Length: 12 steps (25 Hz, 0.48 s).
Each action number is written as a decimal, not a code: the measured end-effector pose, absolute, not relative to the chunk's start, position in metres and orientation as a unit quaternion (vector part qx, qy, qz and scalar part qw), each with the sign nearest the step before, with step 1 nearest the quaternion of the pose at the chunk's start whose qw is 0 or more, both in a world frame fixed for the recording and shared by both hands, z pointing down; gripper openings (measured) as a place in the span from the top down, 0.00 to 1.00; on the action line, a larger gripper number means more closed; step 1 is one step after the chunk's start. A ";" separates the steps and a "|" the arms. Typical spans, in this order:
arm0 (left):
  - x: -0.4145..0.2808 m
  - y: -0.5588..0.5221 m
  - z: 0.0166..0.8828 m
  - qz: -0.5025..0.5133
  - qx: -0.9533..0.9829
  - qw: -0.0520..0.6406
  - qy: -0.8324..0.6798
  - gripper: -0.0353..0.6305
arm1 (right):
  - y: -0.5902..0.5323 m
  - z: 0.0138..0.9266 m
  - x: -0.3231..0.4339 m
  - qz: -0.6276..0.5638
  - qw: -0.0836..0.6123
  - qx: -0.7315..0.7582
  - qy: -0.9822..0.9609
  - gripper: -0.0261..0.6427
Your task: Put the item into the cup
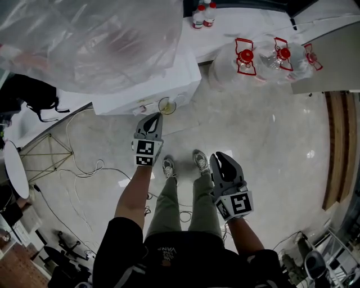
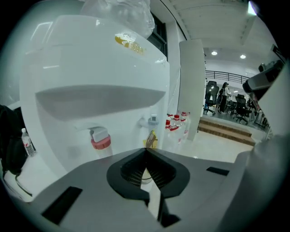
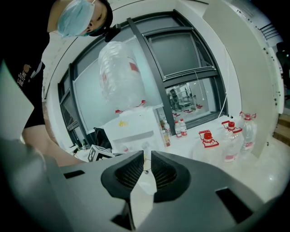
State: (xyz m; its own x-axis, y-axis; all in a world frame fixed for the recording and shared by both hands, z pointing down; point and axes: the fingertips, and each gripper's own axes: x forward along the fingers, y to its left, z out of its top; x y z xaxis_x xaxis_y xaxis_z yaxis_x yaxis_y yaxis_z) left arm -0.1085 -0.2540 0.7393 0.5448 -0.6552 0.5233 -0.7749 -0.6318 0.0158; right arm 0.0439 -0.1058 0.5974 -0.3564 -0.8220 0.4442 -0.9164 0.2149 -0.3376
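Note:
In the head view a clear cup [image 1: 167, 105] sits right in front of the white water dispenser [image 1: 146, 84]. My left gripper [image 1: 156, 116] reaches up to its near rim and looks shut on it. In the left gripper view the jaws [image 2: 146, 152] meet at their tips, and a pale curved rim shows through the slit below. My right gripper [image 1: 216, 157] hangs lower, above my right shoe. In the right gripper view its jaws [image 3: 145, 156] pinch a small white packet with a thin string, like a tea bag [image 3: 144, 183].
Big water jugs with red caps [image 1: 247, 62] stand on the floor to the dispenser's right. Small bottles [image 1: 203, 16] line a sill behind. Loose cables [image 1: 84, 169] trail over the floor at left. The dispenser's red tap [image 2: 100, 139] and blue tap [image 2: 153, 120] face my left gripper.

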 end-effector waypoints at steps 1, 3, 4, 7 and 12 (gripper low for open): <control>-0.107 -0.256 0.743 0.245 0.870 0.121 -0.409 0.92 | -0.107 0.599 0.046 0.276 0.076 0.565 -0.774 0.89; -0.103 -0.259 0.749 0.250 0.870 0.121 -0.407 0.92 | -0.110 0.601 0.049 0.272 0.062 0.570 -0.773 0.89; -0.101 -0.260 0.752 0.253 0.869 0.123 -0.406 0.92 | -0.108 0.605 0.049 0.280 0.067 0.568 -0.771 0.89; -0.098 -0.262 0.759 0.264 0.868 0.122 -0.402 0.92 | -0.100 0.616 0.047 0.299 0.087 0.558 -0.769 0.89; -0.099 -0.262 0.776 0.298 0.857 0.124 -0.401 0.92 | -0.107 0.615 0.051 0.279 0.061 0.569 -0.771 0.89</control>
